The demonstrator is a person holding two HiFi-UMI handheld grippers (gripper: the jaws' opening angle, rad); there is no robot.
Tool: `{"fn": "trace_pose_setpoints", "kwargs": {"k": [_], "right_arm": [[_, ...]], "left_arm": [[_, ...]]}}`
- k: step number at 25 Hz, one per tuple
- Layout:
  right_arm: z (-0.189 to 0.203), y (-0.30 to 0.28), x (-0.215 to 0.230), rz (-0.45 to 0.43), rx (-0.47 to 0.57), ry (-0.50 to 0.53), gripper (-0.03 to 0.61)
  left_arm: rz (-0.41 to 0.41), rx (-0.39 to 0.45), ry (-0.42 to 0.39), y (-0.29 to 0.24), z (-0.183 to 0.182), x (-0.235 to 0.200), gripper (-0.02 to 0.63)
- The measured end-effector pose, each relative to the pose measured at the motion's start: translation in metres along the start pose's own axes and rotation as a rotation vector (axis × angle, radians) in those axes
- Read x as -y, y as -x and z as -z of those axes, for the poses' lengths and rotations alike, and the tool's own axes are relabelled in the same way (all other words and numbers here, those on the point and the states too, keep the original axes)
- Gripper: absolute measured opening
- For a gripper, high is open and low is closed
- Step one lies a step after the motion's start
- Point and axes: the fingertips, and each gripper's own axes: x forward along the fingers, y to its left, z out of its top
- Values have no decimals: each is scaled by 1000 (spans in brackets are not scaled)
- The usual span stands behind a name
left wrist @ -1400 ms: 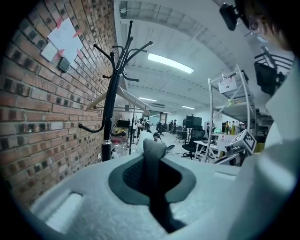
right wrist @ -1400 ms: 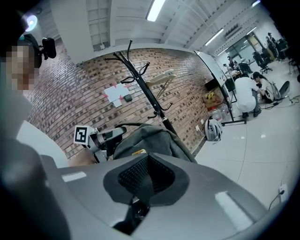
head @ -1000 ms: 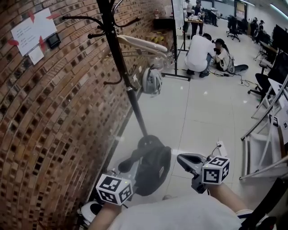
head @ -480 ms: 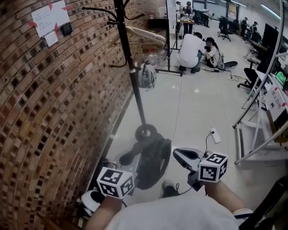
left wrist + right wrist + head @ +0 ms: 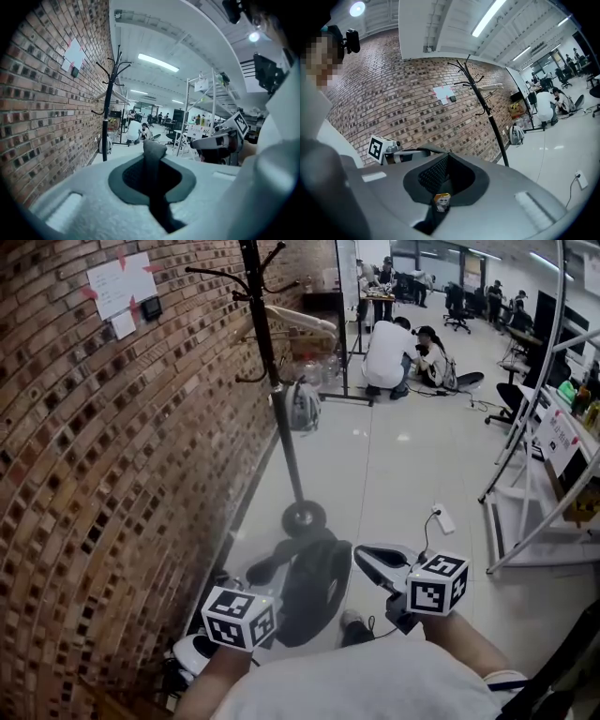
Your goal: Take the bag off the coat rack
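The black coat rack stands against the brick wall, its round base on the floor. The black bag is off the rack and hangs low in front of me by its strap. My left gripper is shut on that strap; in the left gripper view the grey strap sticks up between the closed jaws. My right gripper is shut with nothing in it, just right of the bag; its jaws show closed in the right gripper view. The rack is also in the right gripper view.
A helmet and a pale hanger stay on the rack. The brick wall runs along the left. A metal frame stand is at the right, a cable and plug lie on the floor, and people crouch far back.
The rack has drawn farther away in the head view as I backed off from it. Both grippers keep the same pose, the bag still hanging from the left one.
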Motion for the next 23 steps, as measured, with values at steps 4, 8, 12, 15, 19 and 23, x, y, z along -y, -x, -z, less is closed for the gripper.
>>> {"fn": "trace_pose_setpoints", "kwargs": {"k": [4,8,12,15,19,23], "right_arm": [[7,-1,-6,-6,-9,4,-2],[7,0,-10,-13,-9,12,-2],[4,1,-13,-15,-4,15,-2],[3,3,-12,-15,-4,18,-2],[3,5,-8,-9,-2,28,-2],[2,5,-4,-2,-2,31,-2]], "left_arm": [[4,9,6,8,3,4,12],[1,19,2,10,1,5,12],[3,23,-10,11,-5,7,12],[7,23,-15,9,-6,9,14],[14,18,-13,4,-4,12,12],[18,16,-8,1,-3,12,12]]}}
